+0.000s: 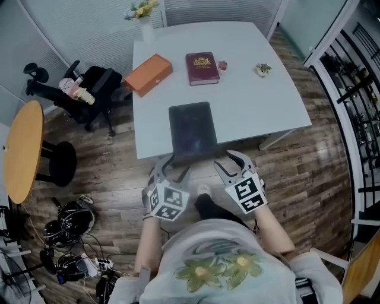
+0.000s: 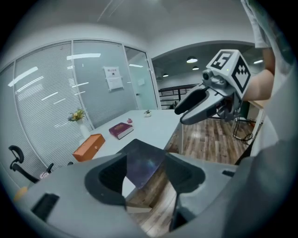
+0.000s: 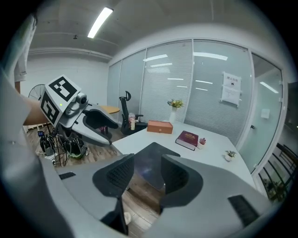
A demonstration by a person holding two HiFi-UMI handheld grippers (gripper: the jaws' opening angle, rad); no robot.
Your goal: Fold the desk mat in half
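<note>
The dark desk mat [image 1: 192,129] lies flat on the white table [image 1: 261,107], with its near edge at or just past the table's front edge. Both grippers hang over the floor just short of that edge. My left gripper [image 1: 176,168] is open near the mat's near left corner and does not touch it. My right gripper [image 1: 233,162] is open by the near right corner, also apart from it. The mat [image 2: 142,161] shows between the open jaws of the left gripper [image 2: 146,175], and the mat [image 3: 150,163] shows likewise beyond the right gripper [image 3: 146,175].
An orange box [image 1: 148,73], a dark red book [image 1: 202,67], a small pink item [image 1: 222,65] and a tiny plant [image 1: 263,69] sit at the table's far side; a flower vase [image 1: 142,13] stands at the back. An office chair [image 1: 89,89], a round wooden table [image 1: 21,148] and cables [image 1: 71,231] are left.
</note>
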